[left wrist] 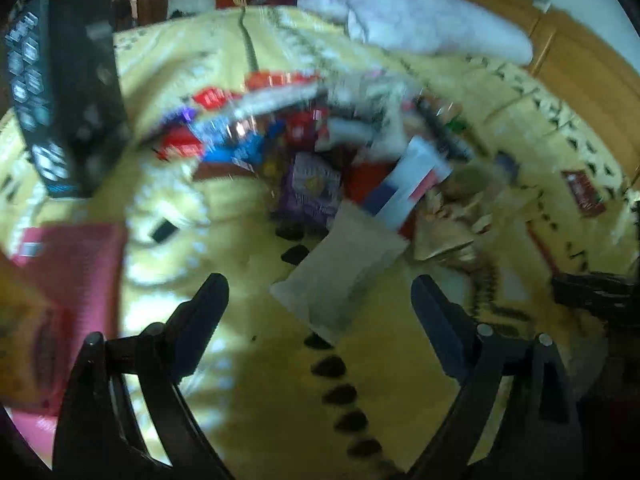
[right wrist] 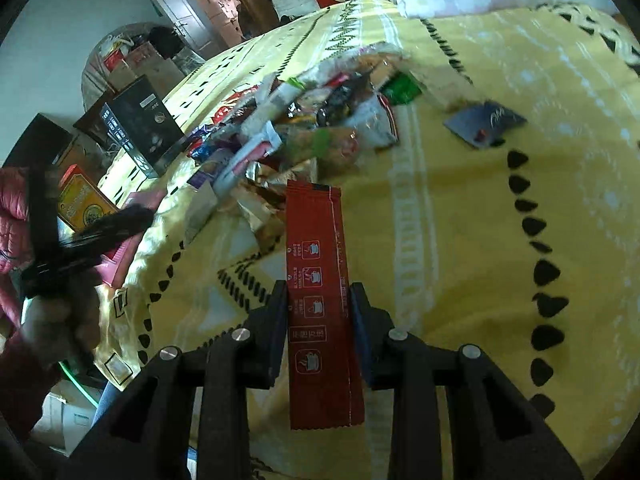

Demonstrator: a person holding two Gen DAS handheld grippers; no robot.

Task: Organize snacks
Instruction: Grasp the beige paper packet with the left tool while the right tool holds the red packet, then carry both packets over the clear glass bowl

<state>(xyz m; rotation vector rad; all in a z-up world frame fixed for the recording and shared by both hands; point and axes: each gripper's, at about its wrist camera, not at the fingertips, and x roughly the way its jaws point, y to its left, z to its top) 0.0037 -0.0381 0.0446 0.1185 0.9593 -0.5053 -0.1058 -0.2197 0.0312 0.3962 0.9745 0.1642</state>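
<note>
the right gripper (right wrist: 319, 300) is pinching a long dark red sachet (right wrist: 320, 304) across its width, both pads pressed to its edges near the lower middle of the right wrist view. the sachet stands lengthwise up the frame, its top end reaching toward the pile and its bottom end hanging below the jaws. it carries a column of small white pictograms of steaming cups and bowls, each in a square, with lines of white characters beside them too small to read.

beyond it, in the upper middle of the frame, lies the heap of snacks (right wrist: 304, 128) on a yellow bedspread (right wrist: 480, 240) printed with rows of black triangles. a single blue-grey packet (right wrist: 484, 122) lies apart at upper right. at left stands a black box (right wrist: 148, 124) with white icons down its side; below it is an orange box (right wrist: 82, 204) with a round emblem, lettering unreadable.

in the left wrist view, badly blurred, the left gripper (left wrist: 320, 296) is spread wide with nothing between its fingers, hovering above a pale beige pouch (left wrist: 340, 272) at the near edge of the heap. red, blue and purple wrappers show behind, no print legible. a pink box (left wrist: 76, 264) sits at the left edge, the black box at upper left, a white pillow (left wrist: 420, 20) at top.
</note>
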